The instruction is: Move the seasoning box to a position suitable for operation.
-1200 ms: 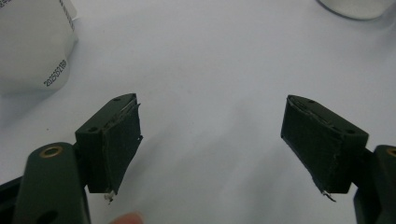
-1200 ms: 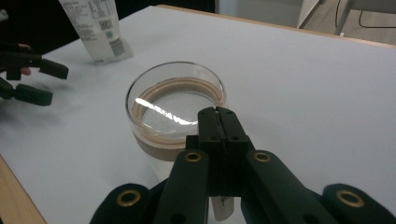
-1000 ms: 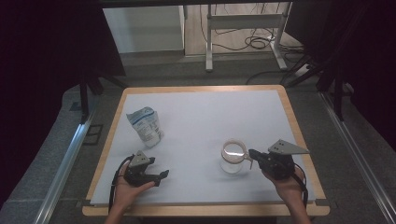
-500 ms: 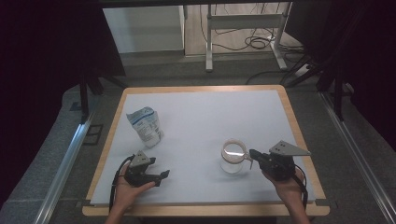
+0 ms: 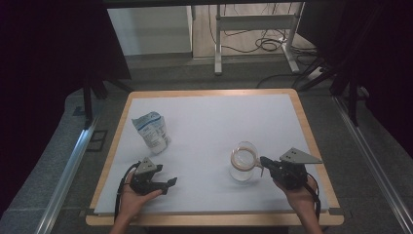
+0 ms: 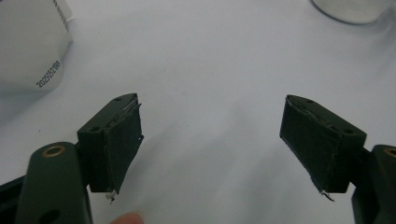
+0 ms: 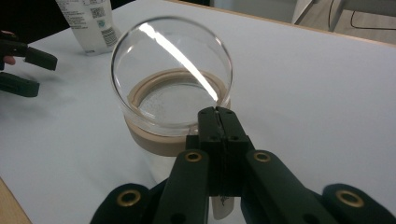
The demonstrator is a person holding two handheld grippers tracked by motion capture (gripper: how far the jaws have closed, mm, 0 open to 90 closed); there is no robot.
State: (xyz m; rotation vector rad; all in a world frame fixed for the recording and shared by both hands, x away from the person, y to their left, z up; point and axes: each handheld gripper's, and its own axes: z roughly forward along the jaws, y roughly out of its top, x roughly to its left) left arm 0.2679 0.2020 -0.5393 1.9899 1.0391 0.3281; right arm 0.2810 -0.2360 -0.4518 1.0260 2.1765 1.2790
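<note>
A clear glass jar [image 5: 242,170] with a tan seal ring stands at the table's front right. Its round glass lid [image 7: 170,60] is tipped up to face my right gripper [image 7: 217,112]. That gripper's jaws are pressed together at the lid's near rim; in the high view it [image 5: 265,161] lies just right of the jar. A white and blue pouch [image 5: 152,130] stands at the left. My left gripper [image 5: 170,184] rests on the table in front of the pouch. Its jaws are wide apart with only bare table between them [image 6: 210,130].
The white table top has a wooden rim [image 5: 209,219]. A metal rail [image 5: 68,185] runs along the left side. Desk legs and cables [image 5: 253,44] lie on the floor beyond the far edge. The pouch's lower corner [image 6: 32,56] shows ahead and left of the left jaws.
</note>
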